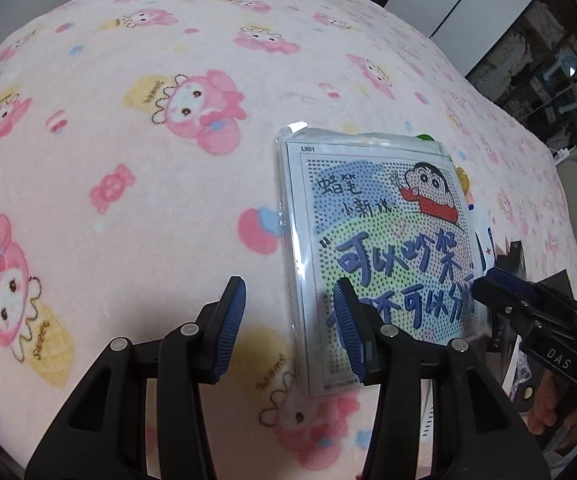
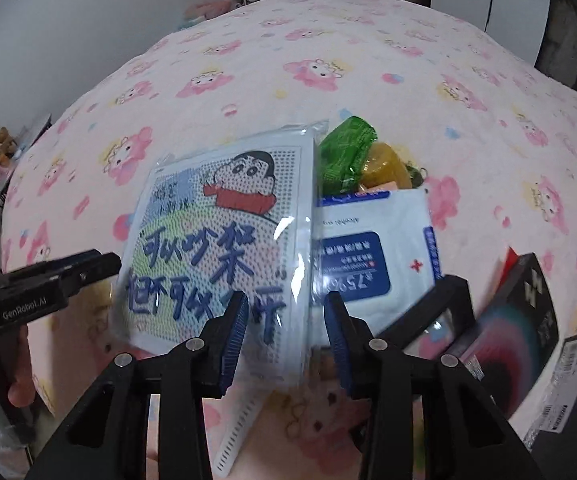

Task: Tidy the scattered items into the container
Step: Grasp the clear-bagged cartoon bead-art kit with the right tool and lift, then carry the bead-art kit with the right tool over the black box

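A flat plastic-wrapped cartoon picture pack (image 1: 380, 240) lies tilted on the pink blanket, also in the right wrist view (image 2: 224, 240). Beside it on its right lie a white and blue wipes packet (image 2: 372, 248), a green wrapped packet (image 2: 344, 152) and a yellow item (image 2: 384, 168). A white slotted container wall (image 2: 240, 428) shows under the pack's near edge. My left gripper (image 1: 290, 324) is open, its right finger over the pack's lower left edge. My right gripper (image 2: 284, 336) is open over the pack's lower right corner. Each gripper shows in the other's view (image 1: 488, 284) (image 2: 104, 264).
A pink cartoon-print blanket (image 1: 128, 120) covers the bed. A black box with a colourful swirl (image 2: 516, 320) lies at the right, next to a dark object with a barcode label (image 2: 568, 380). Shelves and furniture (image 1: 548, 60) stand beyond the bed's right side.
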Tool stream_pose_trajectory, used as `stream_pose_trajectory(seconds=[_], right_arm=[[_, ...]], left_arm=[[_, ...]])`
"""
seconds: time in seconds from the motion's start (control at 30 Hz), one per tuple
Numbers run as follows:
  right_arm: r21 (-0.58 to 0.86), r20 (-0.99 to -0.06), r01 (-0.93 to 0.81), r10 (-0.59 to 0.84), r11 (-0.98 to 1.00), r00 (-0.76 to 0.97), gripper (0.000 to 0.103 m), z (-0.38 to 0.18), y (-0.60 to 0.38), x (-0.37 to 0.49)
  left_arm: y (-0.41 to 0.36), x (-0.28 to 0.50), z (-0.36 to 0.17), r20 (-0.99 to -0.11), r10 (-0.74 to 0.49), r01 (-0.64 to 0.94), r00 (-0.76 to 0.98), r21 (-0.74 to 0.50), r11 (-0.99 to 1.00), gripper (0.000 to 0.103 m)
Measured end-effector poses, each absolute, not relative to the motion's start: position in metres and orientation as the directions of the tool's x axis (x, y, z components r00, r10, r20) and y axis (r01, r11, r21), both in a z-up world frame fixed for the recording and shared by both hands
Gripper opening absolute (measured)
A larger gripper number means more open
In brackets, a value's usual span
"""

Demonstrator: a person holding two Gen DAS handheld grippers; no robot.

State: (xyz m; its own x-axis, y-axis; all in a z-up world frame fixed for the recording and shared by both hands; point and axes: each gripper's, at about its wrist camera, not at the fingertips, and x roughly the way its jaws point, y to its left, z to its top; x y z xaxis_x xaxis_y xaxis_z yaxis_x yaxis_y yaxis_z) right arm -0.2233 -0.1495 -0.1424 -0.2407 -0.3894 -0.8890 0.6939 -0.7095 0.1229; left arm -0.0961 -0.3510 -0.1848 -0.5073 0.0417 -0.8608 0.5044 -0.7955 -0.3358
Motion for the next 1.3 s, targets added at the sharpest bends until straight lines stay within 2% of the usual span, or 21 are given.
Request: stream_pose_trajectory(seconds=[0.03, 0.17, 0.2, 0.27, 0.4, 0.5, 0.57, 0.67, 0.93, 1.3], right_arm=[[0.123, -0.892, 0.693, -0.385, -0.711, -0.237, 0.035, -0.148, -0.151, -0.225], [0.184, -0.900, 0.678, -0.400, -0.711, -0.175, 0.036, -0.159, -0.148, -0.226], [0.205, -0.899, 0.677, -0.409, -0.707, -0.155, 0.037, -0.158, -0.145, -0.222], [0.215, -0.900, 0.679, -0.413, -0.702, -0.141, 0.038, -0.157, -0.142, -0.217], [0.213, -0.902, 0.688, -0.410, -0.693, -0.134, 0.037, -0.155, -0.135, -0.206], [0.202, -0.911, 0.685, -0.390, -0.700, -0.130, 0.038, -0.163, -0.136, -0.206], [0.203, -0.919, 0.677, -0.377, -0.707, -0.118, 0.040, -0.175, -0.141, -0.209], [0.204, -0.917, 0.672, -0.380, -0.712, -0.123, 0.043, -0.176, -0.142, -0.207], [0.214, -0.901, 0.670, -0.408, -0.710, -0.145, 0.042, -0.146, -0.130, -0.188], [0.223, -0.845, 0.664, -0.482, -0.714, -0.234, 0.042, -0.079, -0.088, -0.150]], left_arm=[[-0.351, -0.099, -0.186, -0.860, 0.049, 0.501, -0.508, -0.342, -0.795, 0.053], [-0.344, -0.111, -0.194, -0.858, 0.110, 0.470, -0.501, -0.377, -0.798, 0.052], [-0.340, -0.113, -0.196, -0.858, 0.134, 0.455, -0.496, -0.388, -0.801, 0.055], [-0.331, -0.110, -0.191, -0.867, 0.107, 0.439, -0.486, -0.348, -0.828, 0.053], [-0.335, -0.096, -0.187, -0.843, 0.143, 0.415, -0.519, -0.394, -0.820, 0.053], [-0.342, -0.103, -0.200, -0.870, 0.095, 0.451, -0.484, -0.340, -0.825, 0.054], [-0.345, -0.106, -0.208, -0.864, 0.141, 0.447, -0.484, -0.382, -0.809, 0.054], [-0.335, -0.107, -0.206, -0.864, 0.155, 0.420, -0.479, -0.380, -0.824, 0.055], [-0.323, -0.085, -0.175, -0.847, 0.144, 0.405, -0.511, -0.386, -0.829, 0.054], [-0.290, -0.053, -0.099, -0.792, 0.131, 0.310, -0.597, -0.378, -0.873, 0.053]])
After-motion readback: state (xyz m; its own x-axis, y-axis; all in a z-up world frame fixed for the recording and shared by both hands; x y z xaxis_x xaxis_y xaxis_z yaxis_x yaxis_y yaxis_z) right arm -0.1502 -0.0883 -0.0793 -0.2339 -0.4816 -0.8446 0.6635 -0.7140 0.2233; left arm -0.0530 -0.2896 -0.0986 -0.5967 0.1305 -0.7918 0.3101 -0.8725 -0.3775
